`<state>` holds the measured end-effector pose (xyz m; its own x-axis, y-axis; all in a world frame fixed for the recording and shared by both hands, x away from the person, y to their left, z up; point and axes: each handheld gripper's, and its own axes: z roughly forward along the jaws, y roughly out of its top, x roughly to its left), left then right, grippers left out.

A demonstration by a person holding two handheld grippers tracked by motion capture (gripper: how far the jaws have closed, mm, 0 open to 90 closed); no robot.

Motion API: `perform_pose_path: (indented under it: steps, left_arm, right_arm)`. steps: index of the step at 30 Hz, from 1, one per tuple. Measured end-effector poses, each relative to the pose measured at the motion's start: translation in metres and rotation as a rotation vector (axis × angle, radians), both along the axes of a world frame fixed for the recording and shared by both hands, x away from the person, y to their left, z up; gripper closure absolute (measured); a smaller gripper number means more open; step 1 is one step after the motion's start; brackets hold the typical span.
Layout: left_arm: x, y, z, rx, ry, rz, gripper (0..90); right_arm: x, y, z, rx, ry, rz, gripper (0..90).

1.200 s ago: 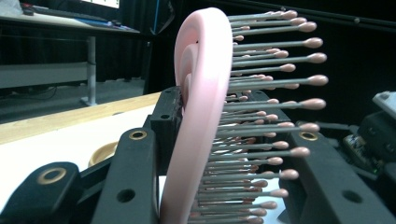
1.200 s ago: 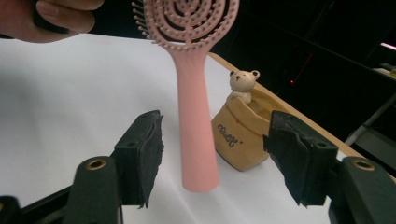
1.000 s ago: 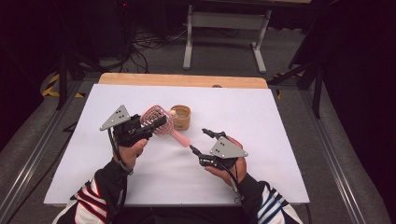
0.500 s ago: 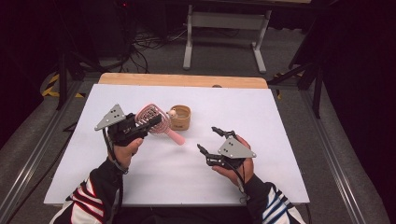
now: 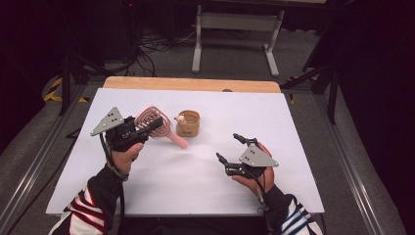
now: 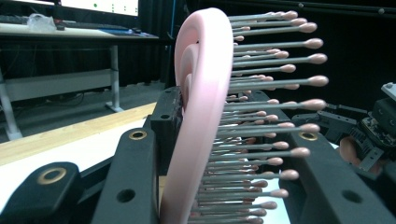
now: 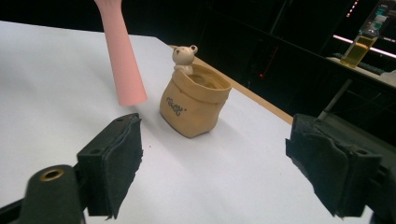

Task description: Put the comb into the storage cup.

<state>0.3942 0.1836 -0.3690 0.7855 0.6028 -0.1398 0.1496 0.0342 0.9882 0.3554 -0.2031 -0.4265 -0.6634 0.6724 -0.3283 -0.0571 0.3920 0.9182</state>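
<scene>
Brush: the pink hairbrush is up in the air, held by its round head, just beside the little pot.
Left claw: the left claw is shut tight on the brush head, one jaw on the flat back, one on the bristle side.
Right claw: the right claw has just been opening; its jaws stand wide apart with nothing between them, low over the white worktop.
Pot: a tan sack-shaped pot with a small bear on its rim, standing upright and open at the top.
Which way the brush points: its long line runs from the head in the claw down along the handle; the handle end points down and toward the pot, near the worktop.
How to do it well: I think the brush goes in the pot, handle first. Tip it more upright, line the handle end over the mouth, and go down slowly.
Helping hand: the free claw could steady the pot so it does not tip.
</scene>
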Motion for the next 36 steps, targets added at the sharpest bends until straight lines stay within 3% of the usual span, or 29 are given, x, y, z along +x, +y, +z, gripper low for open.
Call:
perform_pose_path:
  steps: [7,11,19,28,36]
  left_arm:
    - [-0.001,0.01,0.007,0.016,-0.016,0.014,61.5]
    - [-0.001,0.014,0.01,0.021,-0.025,0.018,61.5]
    - [-0.001,0.014,0.012,0.034,-0.033,0.018,61.5]
    - [-0.001,0.021,0.015,0.037,-0.046,0.038,61.5]
    - [0.002,0.024,0.019,0.036,-0.06,0.053,61.5]
  right_arm:
    - [0.0,-0.012,-0.007,0.012,0.028,-0.016,5.7]
    - [-0.001,-0.017,-0.01,0.007,0.037,-0.024,3.0]
    - [-0.002,-0.023,-0.014,-0.013,0.042,-0.057,3.6]
    - [-0.002,-0.019,-0.016,-0.038,0.047,-0.05,5.0]
    - [0.0,-0.018,-0.018,-0.03,0.059,-0.037,5.1]
